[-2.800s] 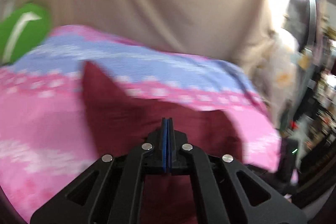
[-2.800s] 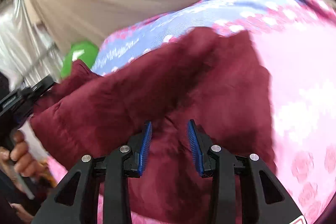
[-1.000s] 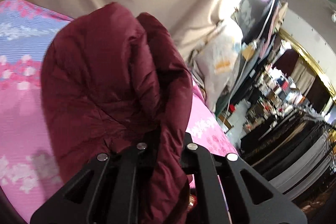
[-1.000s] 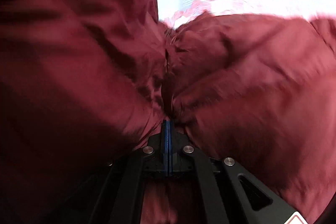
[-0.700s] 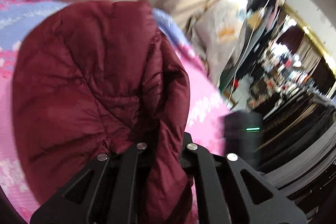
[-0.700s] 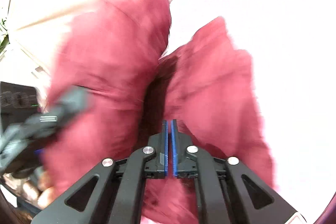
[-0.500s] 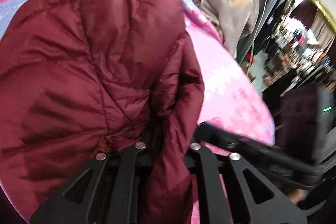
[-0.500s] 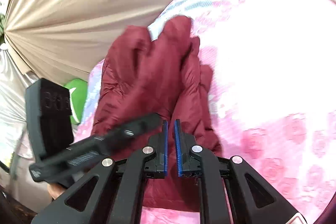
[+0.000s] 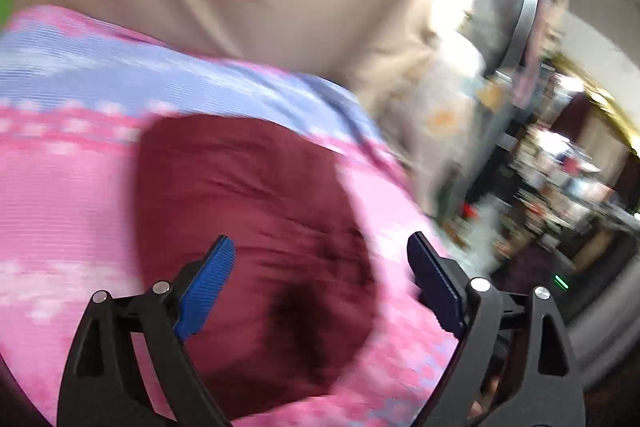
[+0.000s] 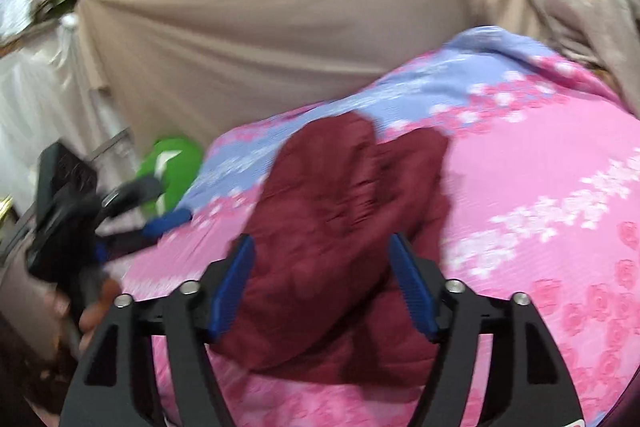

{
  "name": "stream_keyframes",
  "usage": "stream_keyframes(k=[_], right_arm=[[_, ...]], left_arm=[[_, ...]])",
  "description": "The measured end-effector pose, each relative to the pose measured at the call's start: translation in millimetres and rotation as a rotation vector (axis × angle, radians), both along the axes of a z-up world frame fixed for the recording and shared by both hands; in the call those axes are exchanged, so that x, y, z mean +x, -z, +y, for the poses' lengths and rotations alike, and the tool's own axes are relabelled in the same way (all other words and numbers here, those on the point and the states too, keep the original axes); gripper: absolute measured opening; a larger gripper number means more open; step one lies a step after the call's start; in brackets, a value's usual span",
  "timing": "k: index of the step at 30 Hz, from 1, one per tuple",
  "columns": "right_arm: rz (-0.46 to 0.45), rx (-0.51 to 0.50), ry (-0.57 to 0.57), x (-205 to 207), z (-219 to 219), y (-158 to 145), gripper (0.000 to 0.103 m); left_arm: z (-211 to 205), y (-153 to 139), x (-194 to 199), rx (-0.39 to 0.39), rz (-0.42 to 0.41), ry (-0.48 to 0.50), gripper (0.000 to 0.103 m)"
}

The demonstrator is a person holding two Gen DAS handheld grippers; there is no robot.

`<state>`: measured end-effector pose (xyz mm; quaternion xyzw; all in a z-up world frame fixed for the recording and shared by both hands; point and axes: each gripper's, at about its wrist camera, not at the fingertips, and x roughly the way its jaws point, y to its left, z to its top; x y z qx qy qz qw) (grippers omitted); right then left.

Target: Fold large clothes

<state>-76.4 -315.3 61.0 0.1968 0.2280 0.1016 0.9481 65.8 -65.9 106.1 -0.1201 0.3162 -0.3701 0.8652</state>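
Note:
A dark red padded jacket (image 9: 256, 243) lies bunched in a compact heap on a pink and blue flowered bed cover (image 9: 60, 187). My left gripper (image 9: 320, 279) is open and empty, its jaws spread wide just above the jacket's near edge. In the right wrist view the same jacket (image 10: 340, 227) lies on the cover (image 10: 540, 211), and my right gripper (image 10: 324, 283) is open and empty over its near side. The left gripper (image 10: 132, 211) also shows at the left of that view, held by a hand, blurred.
A beige curtain (image 10: 280, 27) hangs behind the bed. A green object (image 10: 172, 159) sits at the bed's far left edge. A cluttered room with shelves (image 9: 560, 167) lies to the right past the bed's edge.
Both grippers have let go of the jacket and opened wide. The jacket, held up and bunched before, now lies on the bed cover. Both grippers have pulled back from it.

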Motion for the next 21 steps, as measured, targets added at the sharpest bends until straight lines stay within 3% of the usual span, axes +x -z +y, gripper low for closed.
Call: stream_keyframes(k=[3, 5, 6, 7, 9, 10, 13, 17, 21], right_arm=[[0.029, -0.051, -0.057, 6, 28, 7, 0.072], [0.064, -0.116, -0.044, 17, 41, 16, 0.07], [0.072, -0.14, -0.016, 18, 43, 19, 0.052], [0.09, -0.162, 0.014, 22, 41, 23, 0.019], [0.128, -0.079, 0.049, 23, 19, 33, 0.012], [0.129, -0.008, 0.066, 17, 2, 37, 0.01], [0.185, 0.055, 0.133, 3, -29, 60, 0.009], [0.31, 0.191, 0.128, 2, -41, 112, 0.009], [0.312, 0.196, 0.131, -3, -43, 109, 0.014]], left_arm=[[18, 15, 8, 0.055, 0.026, -0.119, 0.086], [28, 25, 7, 0.059, 0.054, -0.12, 0.086], [26, 32, 7, 0.071, 0.071, -0.113, 0.086], [23, 36, 3, 0.082, 0.08, -0.105, 0.086], [14, 41, 5, 0.09, 0.098, -0.089, 0.086], [3, 48, 5, 0.099, 0.106, -0.068, 0.086], [-22, 67, 1, 0.156, 0.113, -0.029, 0.086], [-52, 99, -5, 0.31, 0.064, -0.039, 0.086], [-73, 119, -10, 0.44, -0.01, -0.071, 0.087]])
